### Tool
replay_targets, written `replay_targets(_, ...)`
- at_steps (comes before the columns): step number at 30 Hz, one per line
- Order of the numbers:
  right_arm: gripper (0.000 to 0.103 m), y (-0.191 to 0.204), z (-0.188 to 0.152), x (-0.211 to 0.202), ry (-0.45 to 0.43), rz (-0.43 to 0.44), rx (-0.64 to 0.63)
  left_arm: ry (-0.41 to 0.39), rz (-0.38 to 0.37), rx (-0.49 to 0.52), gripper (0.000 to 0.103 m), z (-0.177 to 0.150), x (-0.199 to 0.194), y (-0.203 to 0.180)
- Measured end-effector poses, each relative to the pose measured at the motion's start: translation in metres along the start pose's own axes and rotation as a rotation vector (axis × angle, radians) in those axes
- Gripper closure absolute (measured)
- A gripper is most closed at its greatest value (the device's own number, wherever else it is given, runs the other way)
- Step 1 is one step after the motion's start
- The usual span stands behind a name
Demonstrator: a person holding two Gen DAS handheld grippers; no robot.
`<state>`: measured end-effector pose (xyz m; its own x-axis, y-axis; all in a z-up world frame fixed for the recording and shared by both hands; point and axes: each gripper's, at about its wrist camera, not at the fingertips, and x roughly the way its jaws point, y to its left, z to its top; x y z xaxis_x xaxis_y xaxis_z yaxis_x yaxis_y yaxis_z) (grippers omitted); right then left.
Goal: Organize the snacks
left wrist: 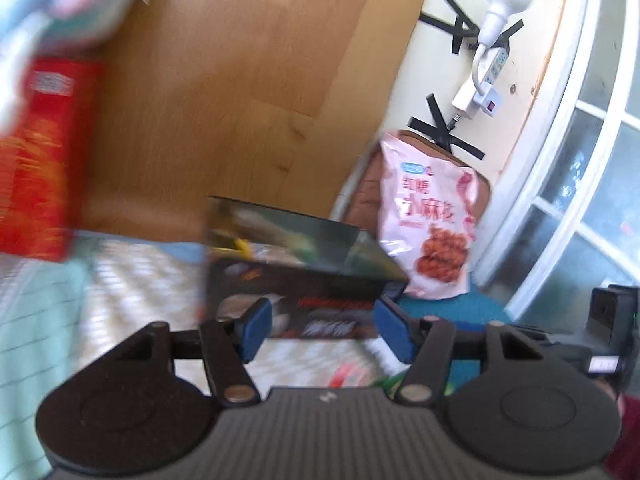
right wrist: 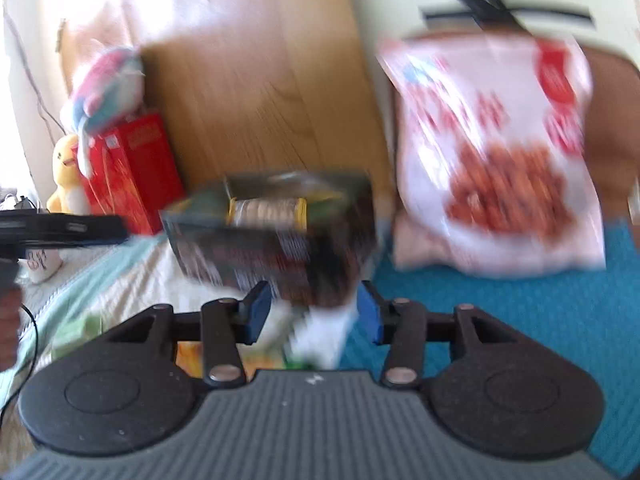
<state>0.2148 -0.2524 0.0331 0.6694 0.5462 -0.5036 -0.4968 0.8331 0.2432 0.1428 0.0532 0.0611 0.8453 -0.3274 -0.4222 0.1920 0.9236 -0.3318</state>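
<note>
A black snack box (left wrist: 296, 280) stands on the bed with its top flap up; the right wrist view shows a roll of biscuits (right wrist: 266, 210) inside it. My left gripper (left wrist: 325, 330) is open just in front of the box's lower face, and its blue pads (left wrist: 256, 330) are not pressing on the box. My right gripper (right wrist: 314, 312) is also open, close before the same black box (right wrist: 276, 248). A pink snack bag (left wrist: 432, 216) leans upright to the right of the box. A red box (left wrist: 40, 168) stands at the left. Both views are blurred.
A wooden panel (left wrist: 224, 92) rises behind the snacks. A plush toy (right wrist: 108, 84) sits on the red box (right wrist: 136, 168), with a yellow duck toy (right wrist: 66, 176) beside it. Small packets (right wrist: 192, 354) lie on the pale sheet (left wrist: 132, 280); a teal cloth (right wrist: 500, 312) covers the right. A power strip (left wrist: 480, 80) hangs on the wall.
</note>
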Motion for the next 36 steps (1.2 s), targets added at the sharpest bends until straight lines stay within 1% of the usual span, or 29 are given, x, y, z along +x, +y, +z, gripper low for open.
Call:
replay_targets(1, 0.053, -0.002, -0.007, -0.002, 0.016, 0.006, 0.017, -0.028, 0.053, 0.017, 0.034, -0.007, -0.014, 0.000)
replay_targets(2, 0.053, -0.003, -0.013, -0.002, 0.030, 0.010, 0.036, -0.054, 0.112, 0.027, 0.032, -0.015, -0.028, 0.001)
replay_targets(4, 0.053, -0.002, -0.019, 0.005, 0.065, 0.035, 0.086, -0.076, 0.192, 0.013, 0.031, -0.027, -0.048, 0.006)
replay_targets(6, 0.053, 0.005, -0.019, 0.016, 0.096, 0.090, 0.116, -0.059, 0.252, -0.017, 0.031, -0.037, -0.058, 0.011)
replay_targets(9, 0.049, 0.036, -0.016, 0.037, 0.138, 0.147, 0.071, -0.020, 0.333, -0.046, 0.031, -0.049, -0.063, 0.020)
replay_targets(11, 0.048, 0.064, -0.016, 0.051, 0.157, 0.168, 0.006, -0.013, 0.347, -0.079, 0.031, -0.056, -0.069, 0.029)
replay_targets(14, 0.048, 0.104, -0.020, 0.066, 0.210, 0.245, -0.061, 0.005, 0.332, -0.155, 0.031, -0.065, -0.068, 0.042)
replay_targets(17, 0.048, 0.139, -0.031, 0.059, 0.223, 0.332, -0.156, 0.035, 0.321, -0.186, 0.034, -0.071, -0.065, 0.048)
replay_targets(19, 0.048, 0.152, -0.037, 0.042, 0.204, 0.366, -0.211, 0.020, 0.278, -0.208, 0.034, -0.074, -0.070, 0.048)
replay_targets(21, 0.048, 0.151, -0.037, 0.020, 0.160, 0.358, -0.232, -0.003, 0.249, -0.211, 0.034, -0.074, -0.078, 0.045)
replay_targets(23, 0.046, 0.138, -0.036, -0.001, 0.119, 0.315, -0.217, -0.032, 0.230, -0.204, 0.034, -0.075, -0.087, 0.040)
replay_targets(24, 0.045, 0.128, -0.036, -0.010, 0.099, 0.270, -0.204, -0.048, 0.215, -0.205, 0.032, -0.075, -0.092, 0.038)
replay_targets(26, 0.034, 0.101, -0.042, -0.030, 0.061, 0.152, -0.162, -0.078, 0.178, -0.208, 0.032, -0.077, -0.099, 0.033)
replay_targets(28, 0.031, 0.075, -0.053, -0.045, 0.044, 0.022, -0.112, -0.109, 0.147, -0.196, 0.031, -0.082, -0.104, 0.027)
replay_targets(29, 0.031, 0.062, -0.060, -0.052, 0.051, -0.028, -0.079, -0.124, 0.133, -0.186, 0.031, -0.085, -0.106, 0.023)
replay_targets(30, 0.031, 0.051, -0.068, -0.057, 0.065, -0.058, -0.044, -0.138, 0.119, -0.176, 0.031, -0.089, -0.107, 0.020)
replay_targets(32, 0.030, 0.035, -0.084, -0.063, 0.101, -0.085, 0.016, -0.161, 0.091, -0.174, 0.030, -0.096, -0.107, 0.016)
replay_targets(33, 0.030, 0.036, -0.090, -0.069, 0.069, -0.086, 0.005, -0.170, 0.075, -0.170, 0.030, -0.100, -0.107, 0.014)
replay_targets(35, 0.029, 0.050, -0.091, -0.068, 0.090, -0.077, -0.046, -0.175, 0.072, -0.142, 0.030, -0.103, -0.105, 0.008)
replay_targets(36, 0.029, 0.057, -0.090, -0.065, 0.105, -0.046, -0.063, -0.183, 0.075, -0.125, 0.030, -0.103, -0.106, 0.005)
